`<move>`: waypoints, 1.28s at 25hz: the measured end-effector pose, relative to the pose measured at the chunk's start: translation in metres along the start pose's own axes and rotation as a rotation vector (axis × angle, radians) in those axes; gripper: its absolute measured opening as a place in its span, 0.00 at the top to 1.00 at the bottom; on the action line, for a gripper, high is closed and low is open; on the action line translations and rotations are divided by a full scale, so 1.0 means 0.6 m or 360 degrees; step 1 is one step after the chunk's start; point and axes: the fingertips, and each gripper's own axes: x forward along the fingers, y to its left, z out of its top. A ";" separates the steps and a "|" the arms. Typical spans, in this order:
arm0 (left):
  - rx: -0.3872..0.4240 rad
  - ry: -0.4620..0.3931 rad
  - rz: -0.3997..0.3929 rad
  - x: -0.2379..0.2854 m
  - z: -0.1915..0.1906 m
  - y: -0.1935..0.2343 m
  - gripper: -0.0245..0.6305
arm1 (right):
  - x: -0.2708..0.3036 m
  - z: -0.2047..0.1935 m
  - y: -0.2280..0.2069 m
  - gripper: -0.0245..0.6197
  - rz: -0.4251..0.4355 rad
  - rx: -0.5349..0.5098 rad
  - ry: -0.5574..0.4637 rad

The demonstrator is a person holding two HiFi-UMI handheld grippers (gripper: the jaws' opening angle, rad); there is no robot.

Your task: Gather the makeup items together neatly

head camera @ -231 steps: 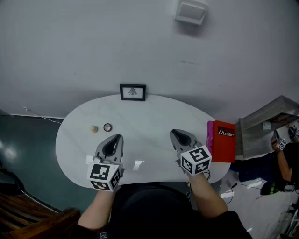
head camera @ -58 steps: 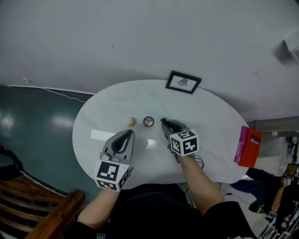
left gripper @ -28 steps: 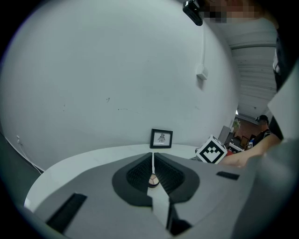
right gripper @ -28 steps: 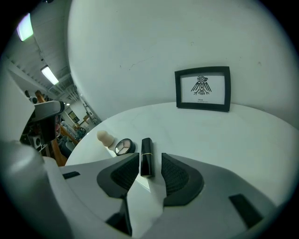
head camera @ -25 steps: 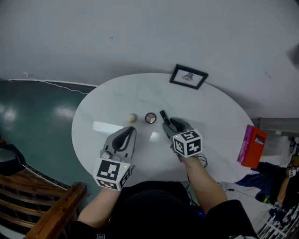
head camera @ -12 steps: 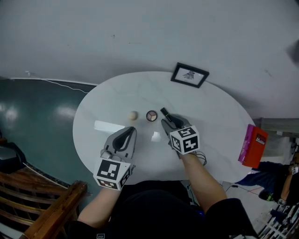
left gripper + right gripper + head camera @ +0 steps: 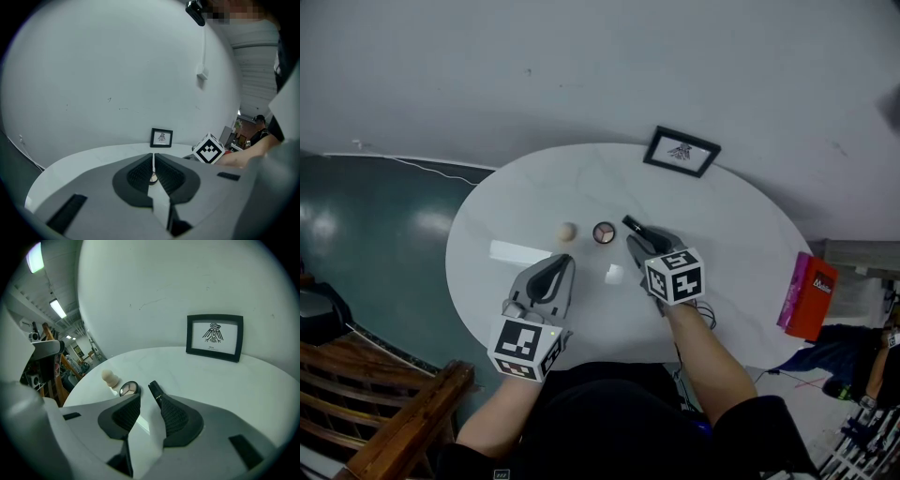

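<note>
On the white oval table (image 7: 731, 220) a beige makeup sponge (image 7: 568, 231), a round compact (image 7: 604, 232) and a black tube (image 7: 633, 225) lie in a short row. My right gripper (image 7: 639, 242) stands open just behind the tube. In the right gripper view the tube (image 7: 155, 391) pokes out past the right fingertip with its near end hidden, and the gap between the jaws shows bare table. The compact (image 7: 128, 388) and sponge (image 7: 110, 377) sit to its left. My left gripper (image 7: 560, 264) is shut and empty, a little nearer me than the sponge.
A framed bird picture (image 7: 681, 151) stands at the table's far edge. A red box (image 7: 806, 296) sits off the right end. A wooden chair (image 7: 394, 422) is at lower left. The wall runs close behind the table.
Over the last second neither gripper nor any item shifts noticeably. Since the oldest frame my right gripper has come from the table's right part to the compact, and the black tube now lies there.
</note>
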 end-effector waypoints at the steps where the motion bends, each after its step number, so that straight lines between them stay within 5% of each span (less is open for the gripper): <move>1: 0.0000 -0.0004 0.0000 0.000 0.002 -0.001 0.93 | -0.001 -0.004 0.004 0.74 0.0013 0.0014 0.0009; 6: 0.0007 -0.0032 -0.0003 -0.005 0.012 -0.005 0.93 | -0.005 -0.016 0.023 0.73 0.0081 0.0105 -0.0003; 13: 0.0024 -0.0039 0.0011 -0.037 0.006 -0.003 0.93 | -0.028 0.015 -0.022 0.72 -0.0097 -0.0060 -0.0126; 21: -0.0003 -0.0015 0.0029 -0.055 -0.016 0.006 0.93 | -0.004 -0.031 -0.034 0.72 -0.0127 -0.0158 0.0112; 23: 0.0001 -0.0032 0.0026 -0.056 -0.010 0.005 0.93 | -0.006 -0.038 -0.034 0.80 -0.0154 -0.0124 0.0125; 32: 0.0012 -0.0071 0.0026 -0.068 0.006 0.001 0.93 | -0.010 -0.060 -0.005 0.80 -0.0135 0.0068 0.0127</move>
